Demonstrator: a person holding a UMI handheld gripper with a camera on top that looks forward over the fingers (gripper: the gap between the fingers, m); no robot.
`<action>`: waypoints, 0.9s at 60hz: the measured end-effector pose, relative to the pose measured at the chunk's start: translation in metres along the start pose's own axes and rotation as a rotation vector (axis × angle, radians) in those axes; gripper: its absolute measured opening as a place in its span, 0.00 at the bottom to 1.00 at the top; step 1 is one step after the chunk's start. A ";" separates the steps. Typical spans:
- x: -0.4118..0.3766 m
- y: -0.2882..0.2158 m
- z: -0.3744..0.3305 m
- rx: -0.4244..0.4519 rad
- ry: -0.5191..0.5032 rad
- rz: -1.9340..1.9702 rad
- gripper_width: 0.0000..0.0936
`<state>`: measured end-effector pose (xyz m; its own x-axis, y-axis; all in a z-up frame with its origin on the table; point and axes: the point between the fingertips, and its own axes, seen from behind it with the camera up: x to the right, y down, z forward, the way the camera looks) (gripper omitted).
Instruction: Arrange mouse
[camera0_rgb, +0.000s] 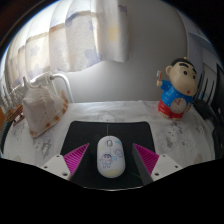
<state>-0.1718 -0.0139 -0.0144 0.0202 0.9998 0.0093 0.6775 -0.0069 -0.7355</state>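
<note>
1. I am looking across a marbled table (190, 135) towards a curtain (90, 35); nothing on the table is crowding my working area.
2. I am working over a black mat (85, 132) that is lying flat on the table, and I judge this to be where the mouse belongs.
3. I am keeping clear of a pale bag (40, 105) standing beyond the mat on one side, and a cartoon figure (175, 88) standing upright beyond it on the other. Both are well apart from the mouse.
4. I am watching the mouse (110, 155): white, resting on the mat, its length running along the fingers' line, sitting between them.
5. I am holding the gripper (111, 160) spread wide, with a visible gap between each pad (76, 157) and the mouse's flank, so nothing is grasped.
6. I am judging the step as the grasp or the release. To grasp well, I am planning to stay centred so both pads meet the flanks together, closing slowly; an uneven closing could spin the smooth shell.
</note>
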 end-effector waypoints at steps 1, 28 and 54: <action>0.000 0.000 -0.004 -0.005 -0.004 0.000 0.89; -0.001 0.035 -0.250 -0.054 -0.020 -0.028 0.91; -0.003 0.070 -0.309 -0.045 0.038 -0.049 0.90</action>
<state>0.1024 -0.0235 0.1437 0.0134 0.9974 0.0712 0.7107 0.0407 -0.7023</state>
